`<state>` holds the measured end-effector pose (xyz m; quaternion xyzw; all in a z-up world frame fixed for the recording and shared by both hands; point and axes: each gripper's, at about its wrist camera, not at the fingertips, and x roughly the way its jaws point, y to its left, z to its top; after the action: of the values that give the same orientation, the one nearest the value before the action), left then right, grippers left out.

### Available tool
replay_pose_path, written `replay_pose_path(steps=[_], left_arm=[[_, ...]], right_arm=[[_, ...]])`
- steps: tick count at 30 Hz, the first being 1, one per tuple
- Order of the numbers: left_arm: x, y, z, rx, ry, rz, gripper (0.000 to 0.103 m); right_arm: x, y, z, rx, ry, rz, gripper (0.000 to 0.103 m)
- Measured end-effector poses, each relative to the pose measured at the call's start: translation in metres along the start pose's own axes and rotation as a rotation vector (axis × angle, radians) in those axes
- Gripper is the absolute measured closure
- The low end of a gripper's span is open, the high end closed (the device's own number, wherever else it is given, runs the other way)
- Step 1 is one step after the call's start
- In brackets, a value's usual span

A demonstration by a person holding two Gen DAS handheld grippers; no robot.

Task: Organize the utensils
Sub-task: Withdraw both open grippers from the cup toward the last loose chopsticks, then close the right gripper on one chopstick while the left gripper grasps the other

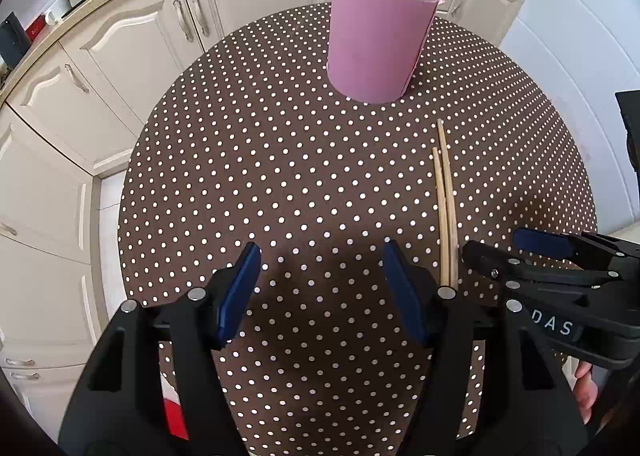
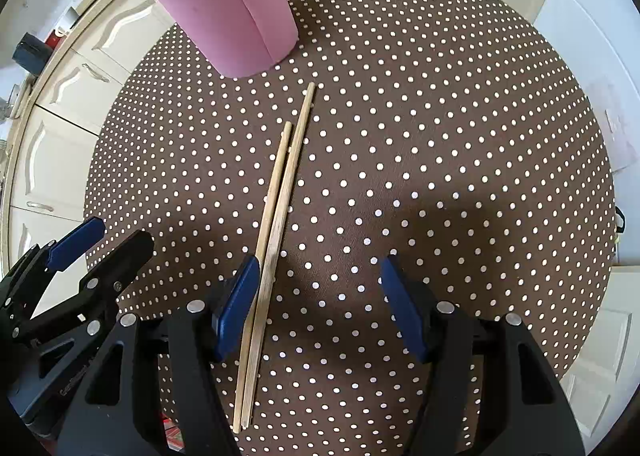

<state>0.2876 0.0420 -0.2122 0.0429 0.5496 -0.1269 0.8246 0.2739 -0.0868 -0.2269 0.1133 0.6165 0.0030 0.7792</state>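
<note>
Hand-held gripper (image 2: 318,288) gaping, empty, over chopsticks (image 2: 276,224)

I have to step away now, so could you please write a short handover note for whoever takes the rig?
Left gripper: open, holding nothing, above bare tablecloth.
Right gripper: open, holding nothing; the two loose chopsticks lie on the cloth just inside its left finger.
Pink cup: upright at the far side of the table, already holding several chopsticks.
Left to do: pick up the loose pair and put it in the cup.
</note>
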Motion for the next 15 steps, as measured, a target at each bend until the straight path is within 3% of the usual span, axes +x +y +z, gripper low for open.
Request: replay_pose_path(steps=[12, 15], left_arm=[[0.016, 0.008, 0.009, 0.025, 0.026, -0.014, 0.039], [0.019, 0.010, 0.012, 0.033, 0.029, -0.011, 0.039]], right_arm=[[0.023, 0.038, 0.005, -0.057, 0.007, -0.099, 0.043], [0.028, 0.052, 0.006, -0.094, -0.005, -0.156, 0.048]])
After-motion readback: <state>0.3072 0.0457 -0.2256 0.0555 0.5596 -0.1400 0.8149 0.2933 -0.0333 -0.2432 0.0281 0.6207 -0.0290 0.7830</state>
